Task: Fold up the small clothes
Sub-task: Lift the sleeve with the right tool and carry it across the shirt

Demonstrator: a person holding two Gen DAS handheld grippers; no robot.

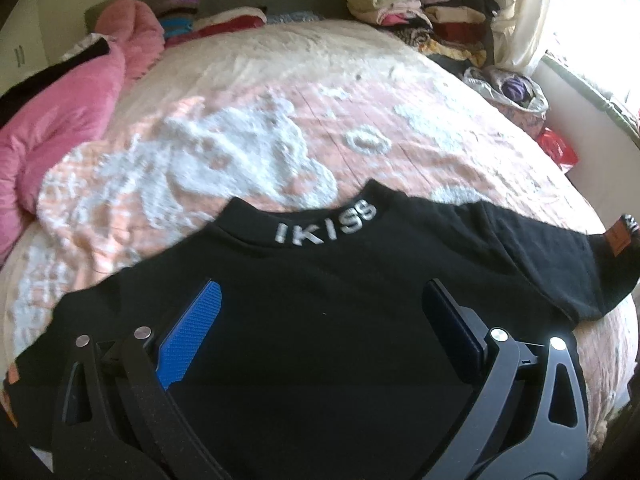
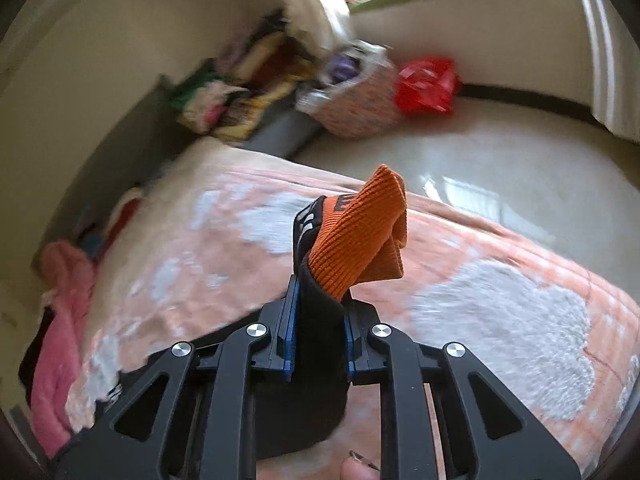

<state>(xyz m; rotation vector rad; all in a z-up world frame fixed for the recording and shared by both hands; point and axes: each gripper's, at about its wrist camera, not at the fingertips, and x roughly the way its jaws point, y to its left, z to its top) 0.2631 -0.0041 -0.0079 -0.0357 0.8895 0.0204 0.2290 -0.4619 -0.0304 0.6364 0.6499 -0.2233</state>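
A small black top [image 1: 340, 280] with the silver letters IKISS on its collar lies spread flat on the peach and white bedspread [image 1: 280, 120]. Its right sleeve [image 1: 560, 264] stretches toward the bed's edge and ends in an orange cuff. My left gripper [image 1: 320, 304] hovers over the chest of the top, open, blue pads wide apart with nothing between them. In the right wrist view my right gripper [image 2: 318, 308] is shut on the black sleeve [image 2: 320, 320], whose orange ribbed cuff [image 2: 360, 232] sticks up above the pads.
A pink quilt [image 1: 68, 112] is bunched at the bed's left side. Stacks of folded clothes [image 1: 420, 16] sit at the far right corner by a curtain. Beside the bed stand a patterned bag [image 2: 356, 96] and a red plastic bag [image 2: 426, 84] on the pale floor. A fingertip [image 2: 356, 468] shows below.
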